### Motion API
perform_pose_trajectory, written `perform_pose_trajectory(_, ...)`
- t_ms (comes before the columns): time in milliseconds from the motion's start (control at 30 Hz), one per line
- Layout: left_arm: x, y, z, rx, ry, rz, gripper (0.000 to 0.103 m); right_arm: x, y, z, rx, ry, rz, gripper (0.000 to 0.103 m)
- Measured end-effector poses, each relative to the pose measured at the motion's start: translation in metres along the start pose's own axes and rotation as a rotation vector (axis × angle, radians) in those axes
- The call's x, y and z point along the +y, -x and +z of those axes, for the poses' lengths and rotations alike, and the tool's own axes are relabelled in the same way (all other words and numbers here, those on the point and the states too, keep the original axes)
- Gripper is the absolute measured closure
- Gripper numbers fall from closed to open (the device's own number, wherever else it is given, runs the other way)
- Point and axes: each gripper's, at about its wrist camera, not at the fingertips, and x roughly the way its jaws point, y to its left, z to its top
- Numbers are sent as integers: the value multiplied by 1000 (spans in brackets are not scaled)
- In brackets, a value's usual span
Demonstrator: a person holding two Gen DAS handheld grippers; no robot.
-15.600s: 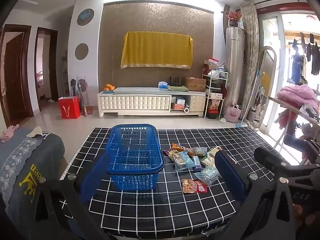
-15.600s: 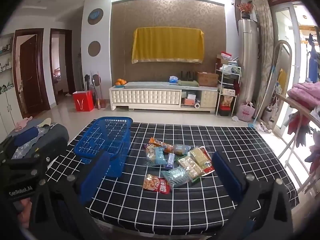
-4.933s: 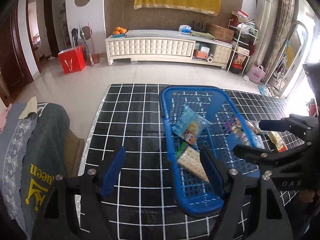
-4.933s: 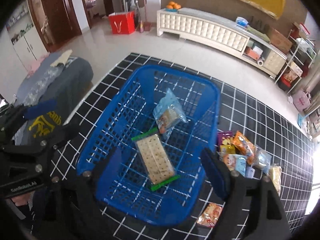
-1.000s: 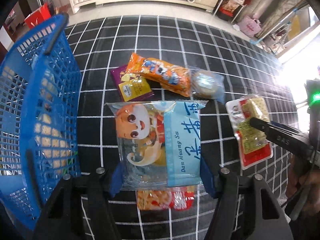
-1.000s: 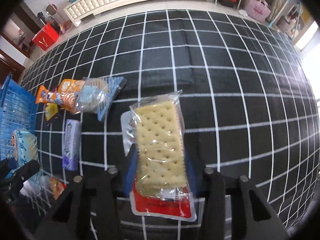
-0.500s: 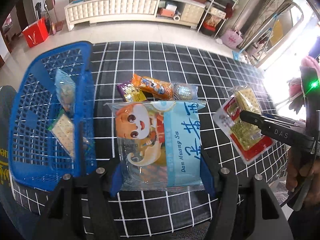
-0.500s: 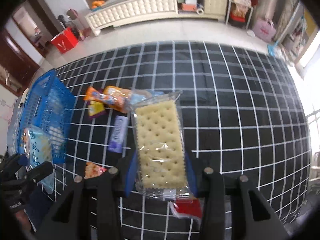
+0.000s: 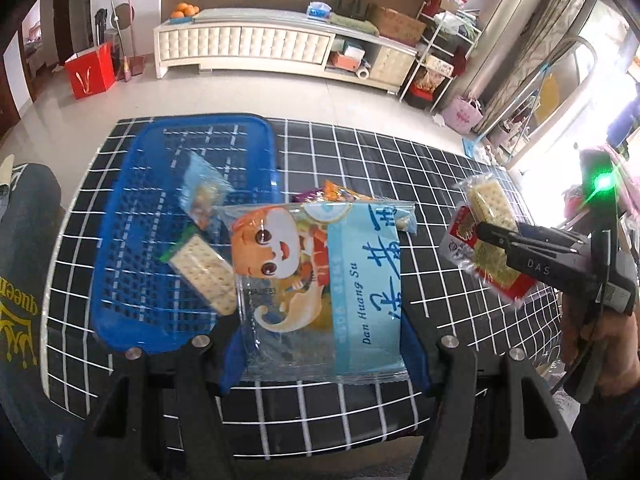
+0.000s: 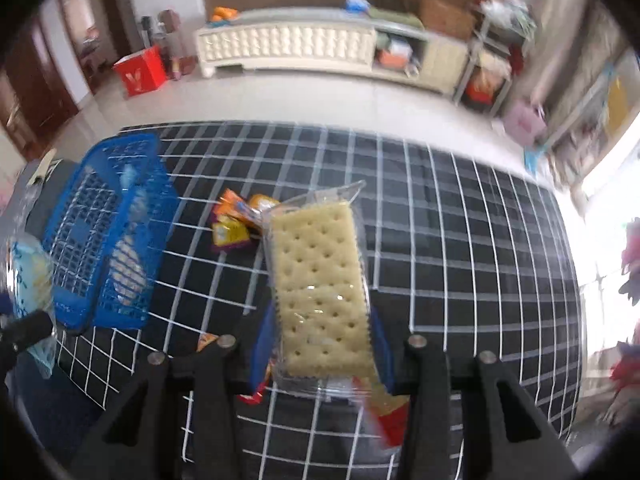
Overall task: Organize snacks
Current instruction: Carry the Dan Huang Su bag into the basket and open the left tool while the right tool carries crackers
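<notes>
Two packets are clamped above the checked table: carry your left gripper [image 9: 320, 344]'s blue cartoon-printed snack bag [image 9: 320, 284] over the blue plastic mesh basket [image 9: 120, 216] first, then your right gripper [image 10: 320, 356]'s clear-wrapped cracker pack [image 10: 320, 284], releasing each low inside.

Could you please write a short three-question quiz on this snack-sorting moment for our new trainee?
1. True or false: the left claw is shut on the light-blue cartoon packet.
2. What does the right claw hold? A) purple bar B) cracker pack with a red-edged pack C) nothing
3. How many snack packs can be seen lying inside the blue basket in the left wrist view?

Key:
1. True.
2. B.
3. Two: a cracker pack with green ends and a small clear bag.
</notes>
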Motion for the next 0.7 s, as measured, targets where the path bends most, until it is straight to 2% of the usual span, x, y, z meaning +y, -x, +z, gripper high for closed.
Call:
perform_pose_trajectory(300, 52, 23, 0, -33, 24, 27, 41, 57, -14, 24, 13, -16, 179, 55)
perform_pose_trajectory(467, 78, 28, 2, -39, 47, 50, 41, 94, -32, 31, 55, 9, 235, 55)
perform_pose_trajectory(700, 109, 27, 7, -29, 73, 70, 41, 137, -37, 41, 64, 62, 274, 55)
